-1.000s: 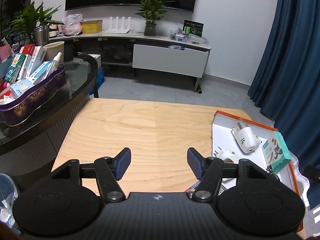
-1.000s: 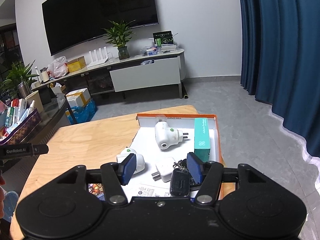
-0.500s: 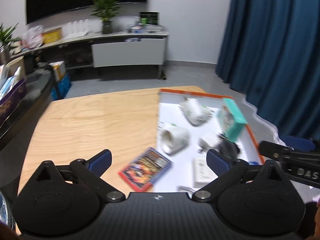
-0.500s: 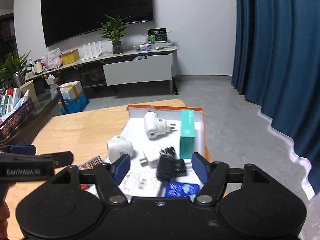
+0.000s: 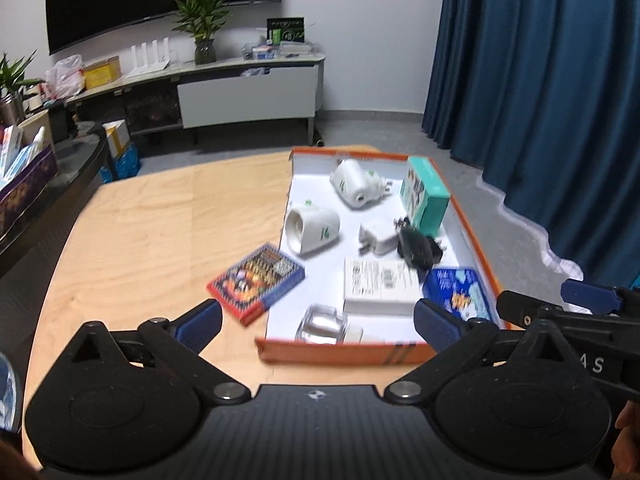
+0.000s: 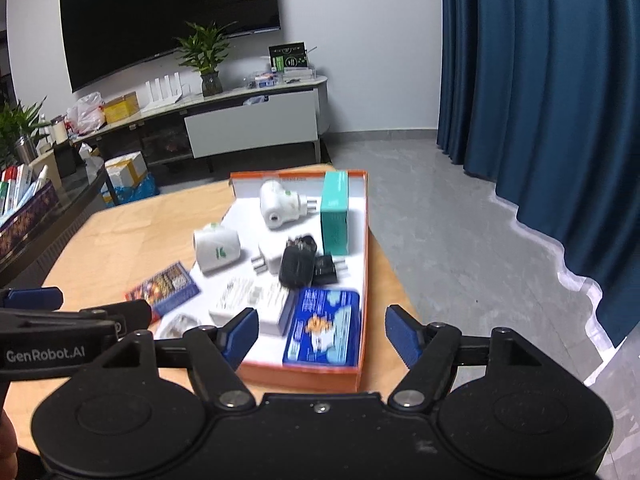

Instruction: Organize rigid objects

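We work over a pale wooden table (image 5: 160, 232) in a living room, with a wall television (image 6: 168, 12), a low media console (image 5: 248, 92) and blue curtains (image 5: 540, 80) to the right. An orange-rimmed tray (image 5: 344, 347) lies on the table's right part, its far end near the table's far edge. In it we see two white plug adapters (image 5: 314, 228), a white charger (image 5: 378, 235), a black key fob (image 5: 416, 246), a teal box (image 5: 426, 194), a white box (image 5: 380, 286), a blue tin (image 5: 458, 294) and a small clear jar (image 5: 322, 324). A colourful card box (image 5: 256, 280) rests tilted across the tray's left rim, half on the wood. The table's left half is bare.

Our left gripper (image 5: 316, 318) stands wide apart above the tray's near rim, clasping nothing; its jaws have just been opening. Our right gripper (image 6: 320, 330) is also apart and empty over the blue tin, jaws just widened. A second ago the left view showed mostly bare wood; now the tray fills it.
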The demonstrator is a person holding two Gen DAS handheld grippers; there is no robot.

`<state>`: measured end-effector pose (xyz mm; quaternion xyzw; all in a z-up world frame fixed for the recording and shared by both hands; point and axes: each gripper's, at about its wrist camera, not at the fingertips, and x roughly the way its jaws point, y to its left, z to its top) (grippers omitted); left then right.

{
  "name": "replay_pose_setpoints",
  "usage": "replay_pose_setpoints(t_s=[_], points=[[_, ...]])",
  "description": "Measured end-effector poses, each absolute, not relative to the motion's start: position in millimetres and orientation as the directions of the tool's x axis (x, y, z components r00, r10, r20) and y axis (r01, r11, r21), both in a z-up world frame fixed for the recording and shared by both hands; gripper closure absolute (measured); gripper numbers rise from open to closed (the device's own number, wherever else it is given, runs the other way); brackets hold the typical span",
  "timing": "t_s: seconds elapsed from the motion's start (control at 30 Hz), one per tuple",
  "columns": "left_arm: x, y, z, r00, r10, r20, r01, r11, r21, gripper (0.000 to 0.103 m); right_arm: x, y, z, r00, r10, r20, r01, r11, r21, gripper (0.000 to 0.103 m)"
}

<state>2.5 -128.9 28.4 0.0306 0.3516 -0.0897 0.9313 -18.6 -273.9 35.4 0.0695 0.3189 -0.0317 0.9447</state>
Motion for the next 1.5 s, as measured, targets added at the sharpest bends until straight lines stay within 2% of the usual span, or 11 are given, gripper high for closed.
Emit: replay_pose_setpoints(t_s=[0.4, 1.5], points=[[-20.8, -129.2, 22.5, 0.744, -0.095, -0.661, 0.166, 0.985, 0.045, 0.0, -43.1, -265.8, 25.4, 0.788, -0.01, -0.616, 0.082, 0.993, 0.088, 0.02], [-30.0, -123.2, 19.5, 0.737, -0.1, -0.668, 0.152, 0.988, 0.019, 0.0, -52.8, -258.8, 24.0, 0.78, -0.017, -0.626, 0.078, 0.995, 0.069, 0.02]])
